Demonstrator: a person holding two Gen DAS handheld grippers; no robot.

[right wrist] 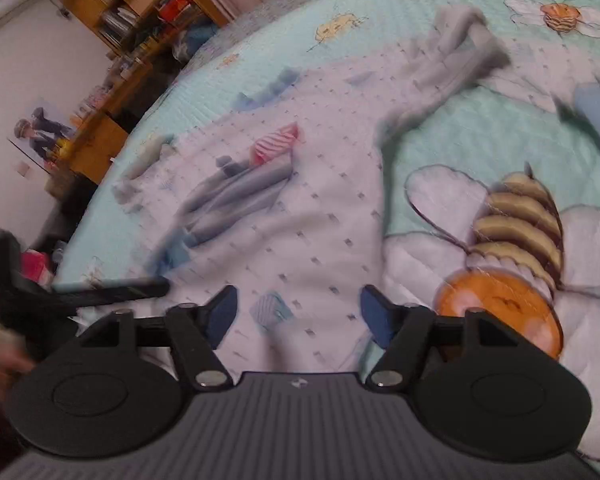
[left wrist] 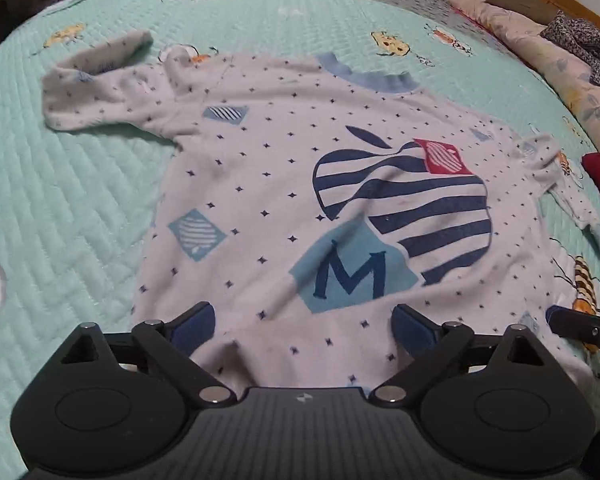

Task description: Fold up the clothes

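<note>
Presently, a white sweatshirt [left wrist: 284, 200] lies spread front-up on a bed, over a mint quilted bedspread [left wrist: 80, 200] printed with bees. Its chest carries a navy-striped apple print [left wrist: 412, 208], a pale blue patch with the letter M [left wrist: 352, 272] and a small red patch [left wrist: 444, 156]. The blue collar [left wrist: 364, 76] points away from the left camera. One sleeve [left wrist: 100, 92] lies folded back on itself at the far left; the other sleeve [left wrist: 564, 192] trails toward the right edge.

No container on the bed is seen. A wooden shelf unit [right wrist: 140, 4] beside the bed holds books and boxes, too blurred to itemise.

The left hand-held gripper [left wrist: 302, 328] stands wide apart over the sweatshirt's near hem, fabric between its blue pads [left wrist: 196, 326] but not pinched. The right hand-held gripper [right wrist: 298, 316] is also released, moderately spread, above the hem near the garment's side edge; whether its pads touch cloth cannot be told.
</note>
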